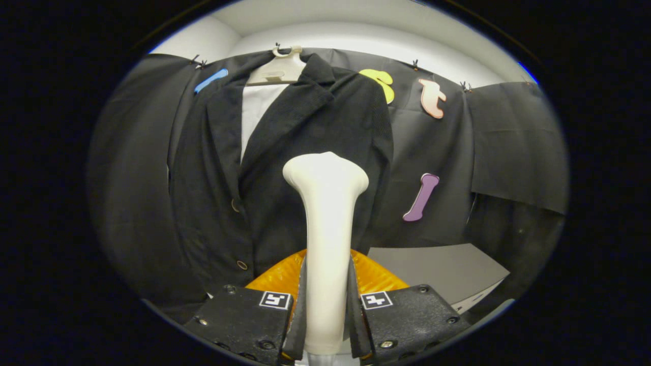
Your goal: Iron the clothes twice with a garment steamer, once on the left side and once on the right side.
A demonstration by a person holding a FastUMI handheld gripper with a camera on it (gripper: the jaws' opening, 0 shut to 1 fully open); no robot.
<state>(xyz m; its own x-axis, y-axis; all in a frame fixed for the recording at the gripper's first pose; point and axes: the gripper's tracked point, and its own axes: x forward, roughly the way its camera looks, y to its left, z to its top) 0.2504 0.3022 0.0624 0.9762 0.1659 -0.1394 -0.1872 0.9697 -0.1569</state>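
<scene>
The gripper (326,305) is squeezed tight on the steamer (326,229), whose head points up at twelve o'clock before the black jacket (285,168) on its hanger (278,68); ironing looks ready to start; next, probably press it against one side.

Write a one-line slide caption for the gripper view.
Gripper shut on the white garment steamer, its head raised before the dark jacket on a hanger.
</scene>
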